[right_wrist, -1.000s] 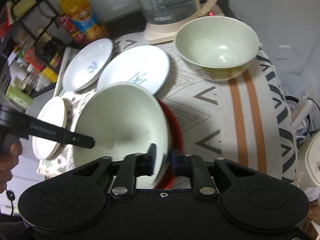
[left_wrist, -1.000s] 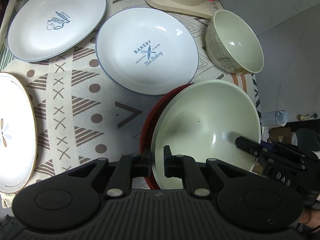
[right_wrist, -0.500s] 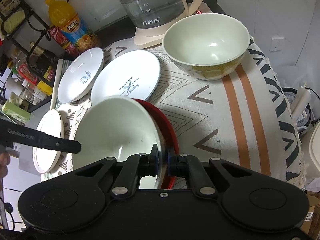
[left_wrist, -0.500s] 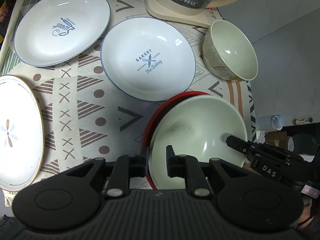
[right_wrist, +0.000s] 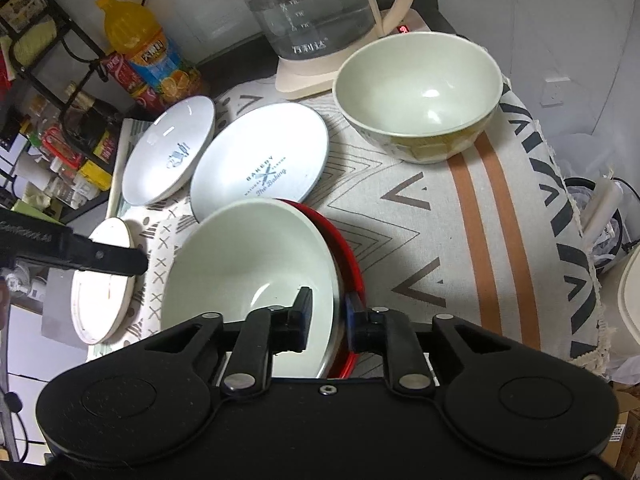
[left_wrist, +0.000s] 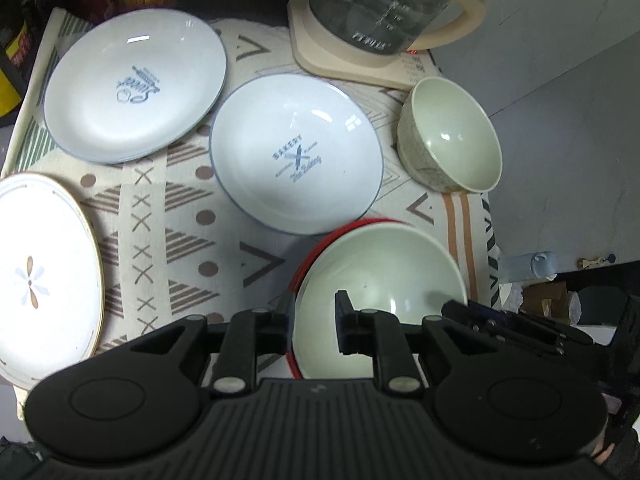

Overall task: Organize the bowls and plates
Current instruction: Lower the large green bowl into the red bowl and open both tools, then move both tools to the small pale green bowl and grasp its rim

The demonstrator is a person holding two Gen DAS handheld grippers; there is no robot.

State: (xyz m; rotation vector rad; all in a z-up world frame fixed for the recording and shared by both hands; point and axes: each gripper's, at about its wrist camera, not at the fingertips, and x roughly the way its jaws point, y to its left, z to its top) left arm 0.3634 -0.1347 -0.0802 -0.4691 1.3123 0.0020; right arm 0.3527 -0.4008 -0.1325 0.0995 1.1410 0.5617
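A: Where does the wide pale-green ceramic bowl (left_wrist: pixel 380 280) sit?

B: Inside a red-rimmed dish (right_wrist: pixel 348 252), at the near edge of the patterned tablecloth (right_wrist: pixel 432 216). Its rim runs between the fingers of both grippers.

A: And the left gripper (left_wrist: pixel 312 316)?

B: Its jaws are opening. The bowl's near-left rim stands in the gap, one finger outside over the red edge, the other inside the bowl. Neither pad presses on it, so it is released.

A: The right gripper (right_wrist: pixel 328 316)?

B: Also opening. The bowl's right rim passes between its fingers, the left finger inside the bowl, the right one outside against the red dish. There is a visible gap on each side of the rim, so nothing is grasped.

A: What else is on the cloth?

B: A white plate printed "BAKERY" (left_wrist: pixel 296 160) just beyond the bowl, a second white plate with blue script (left_wrist: pixel 136 88) behind it, a gold-rimmed white plate with a flower motif (left_wrist: pixel 44 276) at the left, and a smaller deep pale-green bowl (right_wrist: pixel 418 92) near a glass kettle on a cream base (right_wrist: pixel 316 12).
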